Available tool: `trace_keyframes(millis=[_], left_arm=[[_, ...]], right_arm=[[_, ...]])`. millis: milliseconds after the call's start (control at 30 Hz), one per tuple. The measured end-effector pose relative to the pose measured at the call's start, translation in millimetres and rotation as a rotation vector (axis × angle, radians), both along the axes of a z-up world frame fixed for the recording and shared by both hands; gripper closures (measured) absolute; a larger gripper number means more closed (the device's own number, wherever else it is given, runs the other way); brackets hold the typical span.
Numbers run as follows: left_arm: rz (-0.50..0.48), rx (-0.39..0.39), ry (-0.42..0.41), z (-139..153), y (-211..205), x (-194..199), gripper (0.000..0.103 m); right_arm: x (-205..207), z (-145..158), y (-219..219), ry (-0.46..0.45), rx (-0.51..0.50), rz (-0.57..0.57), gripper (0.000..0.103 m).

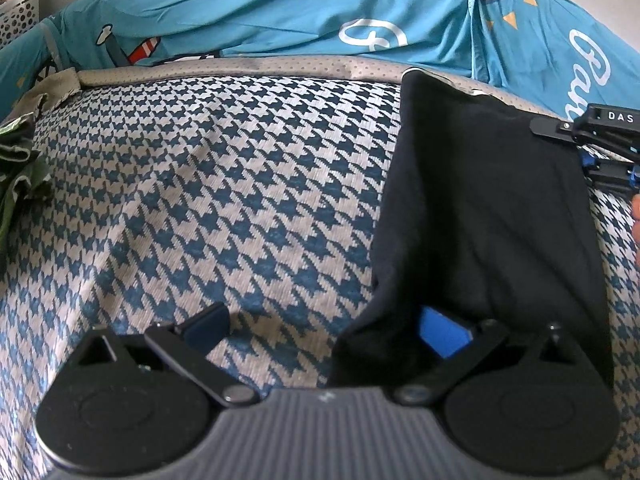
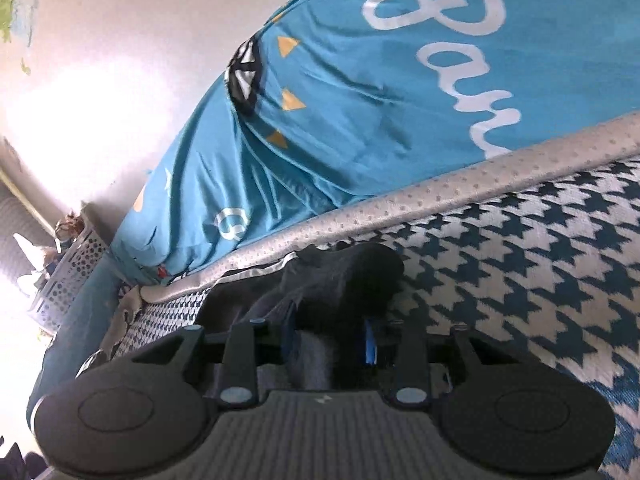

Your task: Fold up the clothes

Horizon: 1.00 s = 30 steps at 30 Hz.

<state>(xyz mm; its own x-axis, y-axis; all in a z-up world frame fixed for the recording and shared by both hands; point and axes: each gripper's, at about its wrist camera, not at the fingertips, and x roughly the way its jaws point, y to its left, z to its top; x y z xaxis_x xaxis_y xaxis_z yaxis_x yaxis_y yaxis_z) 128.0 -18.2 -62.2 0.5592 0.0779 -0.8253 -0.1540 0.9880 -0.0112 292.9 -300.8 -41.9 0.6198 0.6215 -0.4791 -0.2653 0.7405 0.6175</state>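
Observation:
A black garment (image 1: 488, 208) lies in a long strip on the blue-and-white houndstooth mat (image 1: 224, 200), at the right of the left wrist view. My left gripper (image 1: 324, 316) is open wide low over the mat. The garment's near corner drapes over its right, blue-padded finger (image 1: 440, 334), and nothing sits between the pads. At the garment's far right corner is my right gripper (image 1: 580, 148). In the right wrist view, bunched black garment (image 2: 340, 276) fills the narrow gap of the right gripper (image 2: 328, 332), whose pads hold it just above the mat (image 2: 520, 280).
Teal printed bedding (image 1: 280, 8) rises behind the mat's grey dotted border (image 1: 240, 68). A crumpled green garment (image 1: 20, 168) lies at the mat's left edge. A white perforated basket (image 2: 72, 272) stands by the wall. A person's fingertip (image 1: 636, 216) shows at the right edge.

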Motion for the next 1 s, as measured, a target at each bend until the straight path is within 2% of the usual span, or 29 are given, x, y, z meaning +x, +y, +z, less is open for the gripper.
trace_keyframes(millis=[133, 167, 200, 300, 600, 800, 1000], left_arm=[[-0.006, 0.005, -0.004, -1.5, -0.3, 0.1, 0.000], [-0.007, 0.006, -0.006, -2.0, -0.2, -0.1, 0.000], [-0.008, 0.007, -0.008, -2.4, -0.4, -0.1, 0.000], [-0.008, 0.008, -0.010, -2.6, -1.6, 1.3, 0.000], [-0.027, -0.024, -0.015, 0.1, -2.4, 3.4, 0.000], [-0.090, -0.045, -0.028, 1.6, -12.1, 1.1, 0.000], [-0.163, -0.066, -0.055, 5.0, -22.5, -2.6, 0.000]], right_arm=[[2.9, -3.7, 3.0, 0.002, 0.019, 0.006, 0.070], [3.6, -4.6, 3.7, 0.003, 0.024, 0.008, 0.073], [4.3, -5.5, 4.4, 0.003, 0.028, 0.010, 0.084], [2.9, -5.0, 7.8, -0.008, 0.009, -0.001, 0.090], [-20.3, 25.6, 8.4, -0.080, -0.117, -0.139, 0.093], [-41.8, 43.2, -26.3, -0.131, -0.191, -0.322, 0.093], [-69.7, 41.0, -94.9, -0.102, -0.226, -0.603, 0.093]])
